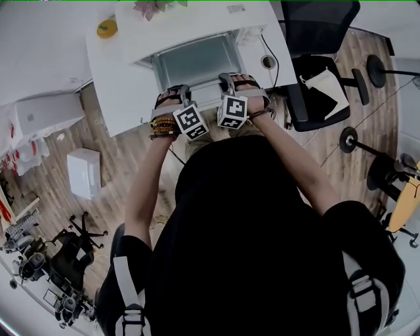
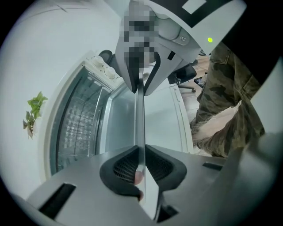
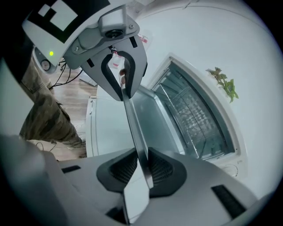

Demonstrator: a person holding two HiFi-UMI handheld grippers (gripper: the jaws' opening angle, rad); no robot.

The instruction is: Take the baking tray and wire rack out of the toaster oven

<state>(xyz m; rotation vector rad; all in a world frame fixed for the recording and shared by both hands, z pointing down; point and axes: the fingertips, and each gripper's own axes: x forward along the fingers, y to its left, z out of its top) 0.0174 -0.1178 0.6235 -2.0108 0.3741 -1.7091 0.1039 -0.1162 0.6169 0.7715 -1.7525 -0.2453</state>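
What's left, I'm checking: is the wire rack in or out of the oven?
In: the wire rack shows inside the toaster oven cavity.

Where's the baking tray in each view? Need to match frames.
Head view: baking tray, the grey rectangle at top centre, in front of the white oven.
Left gripper view: baking tray edge-on, a thin strip rising from the jaws at centre.
Right gripper view: baking tray edge-on, slanting up-left from the jaws.
Shared landmark: leafy plant.
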